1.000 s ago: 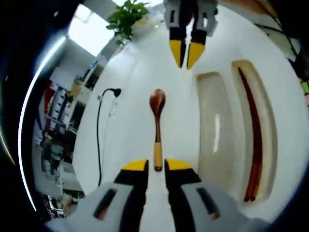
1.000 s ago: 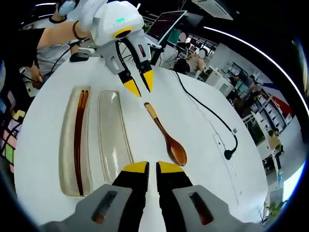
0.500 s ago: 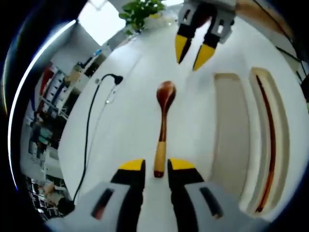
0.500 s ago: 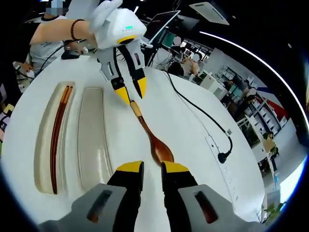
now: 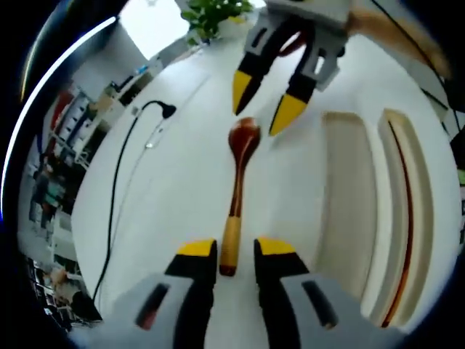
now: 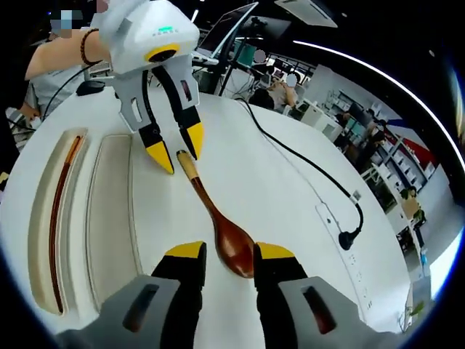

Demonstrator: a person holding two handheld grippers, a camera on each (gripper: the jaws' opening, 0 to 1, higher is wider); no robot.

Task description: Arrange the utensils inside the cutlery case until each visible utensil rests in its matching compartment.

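Two hand-held grippers face each other across a white table (image 5: 182,167), one at each end of a wooden spoon (image 5: 237,190) that lies flat on the bare surface. In the left gripper view, the left gripper (image 5: 236,249) has its yellow-tipped jaws parted with the pale handle end of the spoon lying between them; whether the tips touch the handle cannot be told, and nothing is lifted. At the far end, the right gripper (image 5: 263,103) hangs with its jaws spread on either side of the dark bowl, gripping nothing. This placing suggests the spoon is being lined up for a pickup from the handle. Right of the spoon sits the cutlery case (image 5: 361,218), a pale tray with two long compartments side by side. Its nearer, wider compartment (image 5: 349,196) looks bare and, judging by shape, is meant for the spoon. Its farther, narrow compartment holds dark red chopsticks (image 5: 404,218) lying lengthwise. In the right gripper view the order flips: chopsticks (image 6: 58,218) at far left, then the bare compartment (image 6: 109,218), then the spoon (image 6: 214,225), then a black cable (image 6: 305,171) trailing across the table to the right.
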